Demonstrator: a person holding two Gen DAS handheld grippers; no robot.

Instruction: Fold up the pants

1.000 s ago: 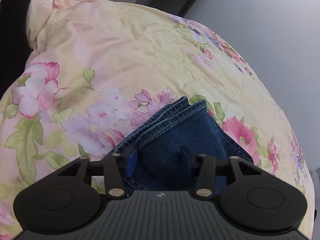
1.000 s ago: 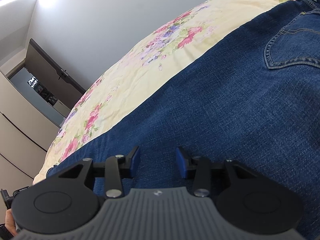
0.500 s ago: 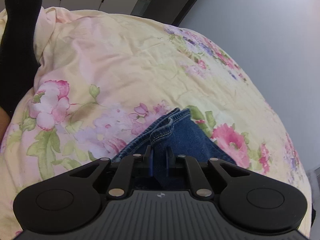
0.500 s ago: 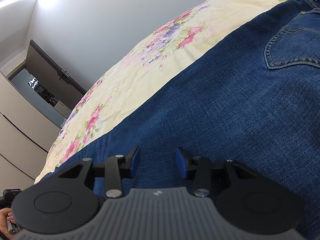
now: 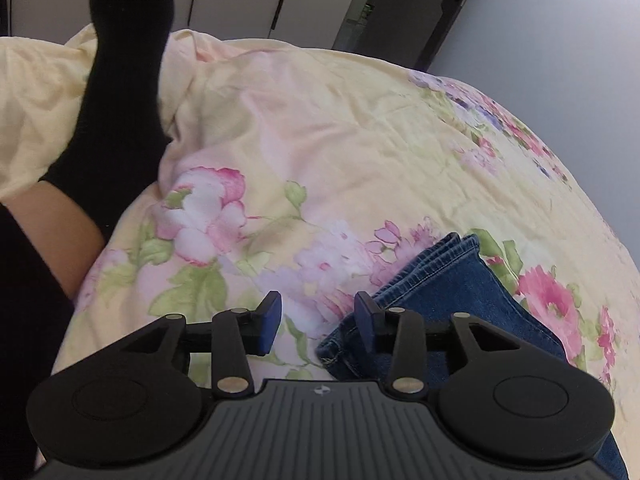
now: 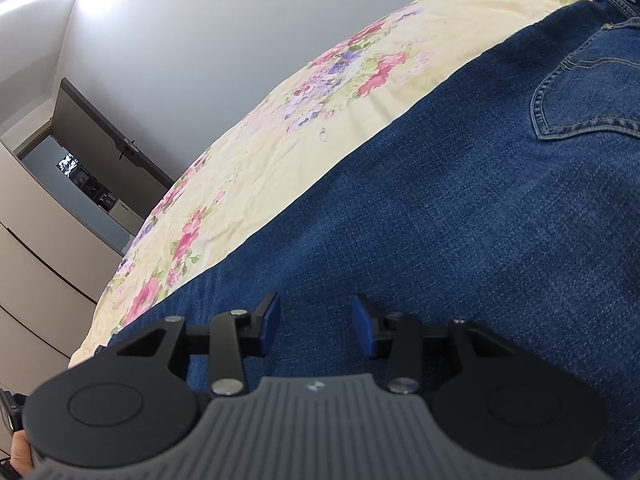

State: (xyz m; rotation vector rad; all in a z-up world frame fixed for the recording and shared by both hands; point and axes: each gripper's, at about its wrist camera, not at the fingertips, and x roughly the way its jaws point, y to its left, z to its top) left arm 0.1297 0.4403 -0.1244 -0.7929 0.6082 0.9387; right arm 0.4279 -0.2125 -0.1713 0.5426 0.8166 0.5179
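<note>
Blue denim pants lie flat on a bed. In the left wrist view their hem end (image 5: 452, 280) rests on the floral sheet, under and to the right of my left gripper (image 5: 318, 318). That gripper's jaws are opening, with only sheet between the blue pads; the right pad (image 5: 366, 316) hangs over the hem's corner. In the right wrist view the pants (image 6: 460, 216) fill the lower right, a back pocket (image 6: 588, 96) showing at far right. My right gripper (image 6: 316, 320) hovers just over the denim, open, gripping nothing.
The yellow floral bed sheet (image 5: 320, 140) bunches up at the far left. A person's leg in a black sock (image 5: 120, 92) rests on the bed at the left. A grey wall (image 6: 240, 40), a dark doorway (image 6: 92, 168) and cupboard doors stand beyond the bed.
My left gripper shut on the pants hem, then let it go and opened. It moved left, off the denim, which lies back on the sheet. The right gripper has stayed still.
</note>
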